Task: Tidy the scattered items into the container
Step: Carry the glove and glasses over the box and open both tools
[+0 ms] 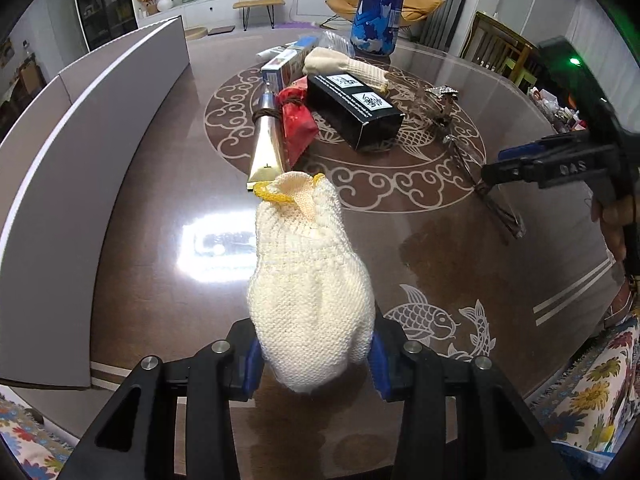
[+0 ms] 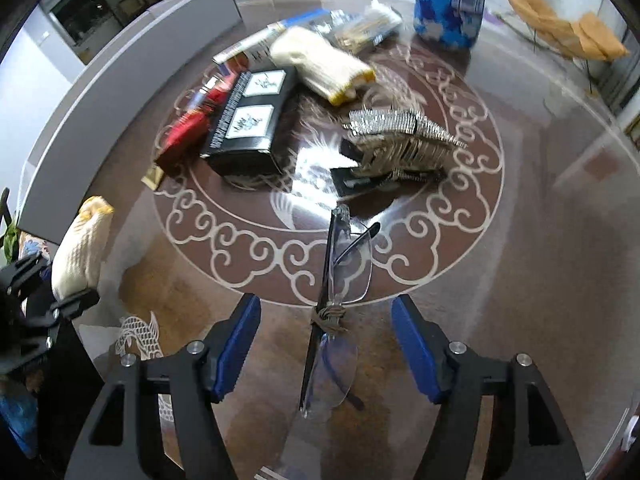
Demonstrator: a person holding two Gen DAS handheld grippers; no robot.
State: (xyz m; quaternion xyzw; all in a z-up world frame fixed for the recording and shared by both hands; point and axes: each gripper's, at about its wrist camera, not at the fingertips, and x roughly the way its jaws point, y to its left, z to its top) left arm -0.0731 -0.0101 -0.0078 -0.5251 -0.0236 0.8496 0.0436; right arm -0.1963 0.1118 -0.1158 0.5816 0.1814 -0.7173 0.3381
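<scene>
The round brown table (image 1: 160,208) fills both my views, its glossy top printed with a white cloud-scroll ring and fish. Along its edge from 8 to 11 o'clock in the left wrist view runs the grey container (image 1: 80,112), a long low-walled box, well apart from the clutter.

At 12 o'clock stands a tall blue cylinder (image 1: 378,8) with white patterning; its print is too small to read. Below it, near the ring's centre, lies the black box (image 1: 354,110) with two white labels bearing brush-style characters I cannot make out. A second knit glove (image 1: 344,66) lies just behind that box, its yellow-edged cuff pointing toward 3 o'clock. At 11 o'clock from the black box sits a blue-and-white carton (image 1: 282,68), its lettering blurred. A red pouch (image 1: 298,124) rests against the black box's left side, and beside it a gold tube (image 1: 268,144) tied with a dark band.

My left gripper (image 1: 316,364) is pinching a cream knit glove (image 1: 308,280), the blue pads pressed into its fingertip end, the yellow-trimmed cuff pointing up toward 12 o'clock.

In the right wrist view a silvery comb-toothed piece (image 2: 400,136) sits on a small black base at 1 o'clock. My right gripper (image 2: 326,344) is spread wide, blue pads (image 2: 236,348) standing clear either side of the folded eyeglasses (image 2: 340,280), which lie on the table with a cord knotted around them. In the left view its black body reads "DAS".
</scene>
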